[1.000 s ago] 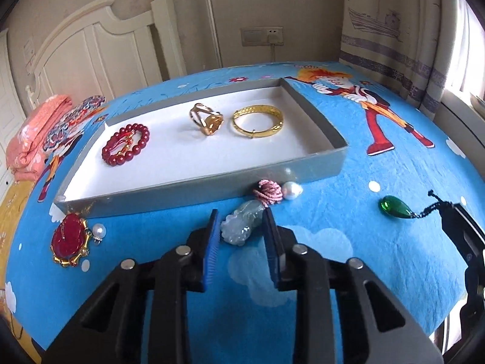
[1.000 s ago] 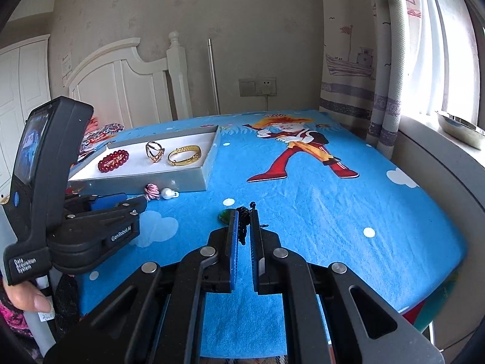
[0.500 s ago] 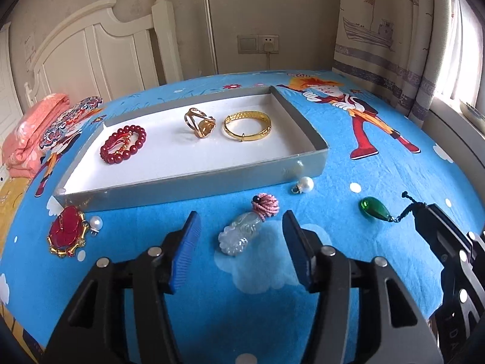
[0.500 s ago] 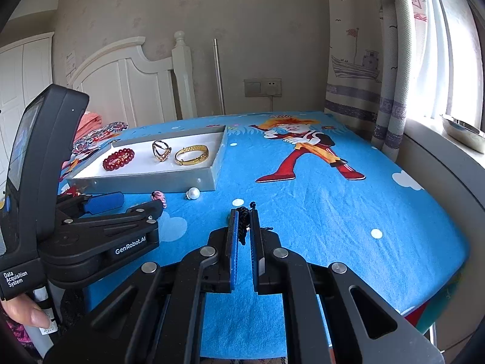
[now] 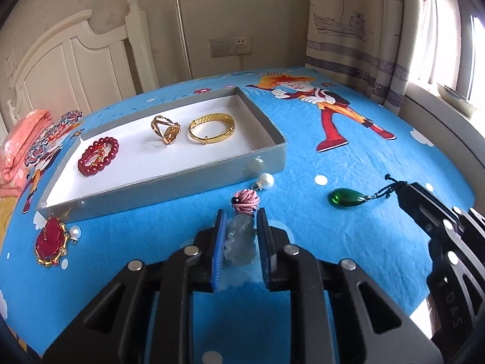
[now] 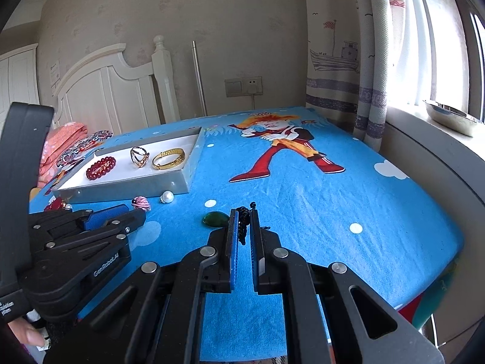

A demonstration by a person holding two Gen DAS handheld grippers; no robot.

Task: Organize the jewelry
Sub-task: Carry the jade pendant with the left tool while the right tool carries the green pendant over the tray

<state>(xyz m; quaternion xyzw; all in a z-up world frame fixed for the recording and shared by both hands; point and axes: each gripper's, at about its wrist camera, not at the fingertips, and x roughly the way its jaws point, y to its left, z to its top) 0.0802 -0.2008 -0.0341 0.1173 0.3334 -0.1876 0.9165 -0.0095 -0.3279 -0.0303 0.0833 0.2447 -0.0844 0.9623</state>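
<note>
A pale jade pendant point(image 5: 239, 238) with a pink knotted cord point(image 5: 246, 200) lies on the blue bedspread between the pads of my left gripper point(image 5: 241, 212). Its jaws are closing and the pads meet the pendant's sides. My right gripper point(image 6: 242, 210) is shut on the black cord point(image 6: 242, 226) of a green teardrop pendant point(image 5: 345, 197), which rests on the spread. The grey tray point(image 5: 266, 160) holds a red bead bracelet point(image 5: 97, 155), a gold ring point(image 5: 165, 126) and a gold bangle point(image 5: 211, 128). A loose pearl point(image 5: 266, 180) lies by the tray's front wall.
A red gold-framed brooch point(image 5: 50, 240) with a small pearl lies left of the tray's near corner. Folded pink cloth point(image 5: 18, 151) sits at the far left. A white headboard point(image 6: 121, 97), a curtain point(image 6: 342, 60) and a window sill point(image 6: 424, 139) border the bed.
The left jaws spread wide, then came in again around the jade pendant, further along its body. The pearl has shifted right, away from the pink knot. The right gripper keeps its hold.
</note>
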